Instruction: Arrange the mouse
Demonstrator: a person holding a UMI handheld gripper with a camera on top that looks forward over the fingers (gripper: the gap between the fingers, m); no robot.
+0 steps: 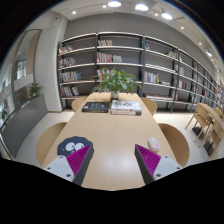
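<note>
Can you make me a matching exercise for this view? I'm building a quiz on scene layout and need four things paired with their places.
Things:
1. gripper
2. potted plant
3. bookshelves
4. wooden table

Places:
A. along the back wall, behind the plant
B. at the table's far end, beside some flat items I cannot identify
C. nearest, fingers apart with nothing between them
D. stretching ahead of the fingers, chairs at its sides

Pairs: 1-C, 2-B, 3-A, 4-D

No mouse can be made out in this view.
</note>
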